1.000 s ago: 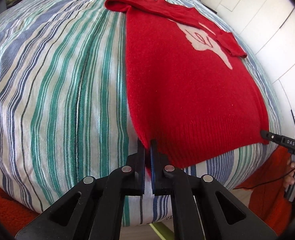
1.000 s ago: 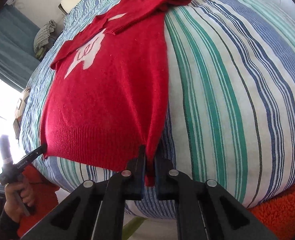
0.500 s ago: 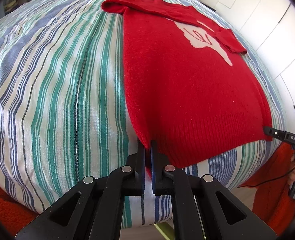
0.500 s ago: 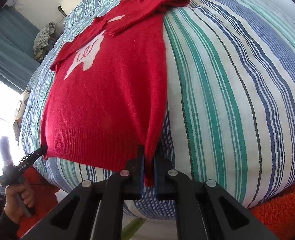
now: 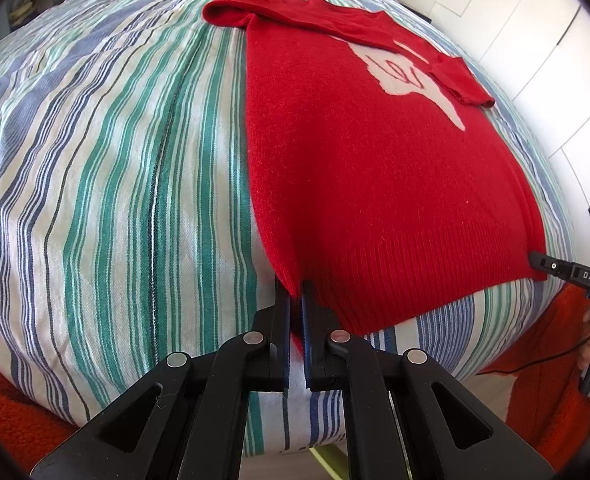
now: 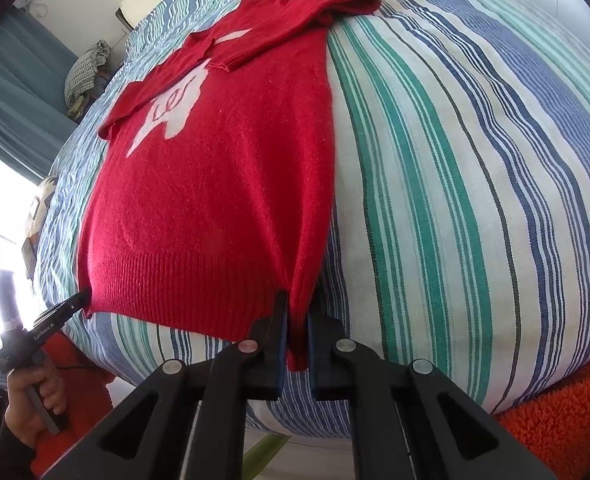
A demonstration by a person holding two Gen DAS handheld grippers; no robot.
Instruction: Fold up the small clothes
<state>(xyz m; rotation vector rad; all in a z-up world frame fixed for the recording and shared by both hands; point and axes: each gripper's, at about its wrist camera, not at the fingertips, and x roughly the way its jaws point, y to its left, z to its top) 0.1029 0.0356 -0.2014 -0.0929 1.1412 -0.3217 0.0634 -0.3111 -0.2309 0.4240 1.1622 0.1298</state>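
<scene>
1. Left wrist view: the left gripper [image 5: 297,300] is clamped narrow on the near-left hem corner of the red sweater [image 5: 375,184], which lies flat on the striped bed [image 5: 107,168], both sleeves already folded across its chest over the white motif [image 5: 407,76]. At the sweater's opposite hem corner the right gripper [image 5: 535,258] pinches the ribbing. Compared with a second ago, the sweater sits further along in the frame and its collar end looks lower and closer, so the gripper appears to have risen slightly and advanced toward the collar, with the hem corner lifting off the bed.

2. Right wrist view: the right gripper [image 6: 297,312] is closed on the near-right hem corner of the sweater [image 6: 215,200], a tab of red knit hanging between its jaws. The left gripper [image 6: 81,296] holds the sweater's other hem corner. The hem reads a little higher than before and taut between the corners.

3. Judged from this, the bottom-to-top fold is beginning: both corners are secured and should travel together to the sweater's collar. Uneven lift would skew the fold.
</scene>
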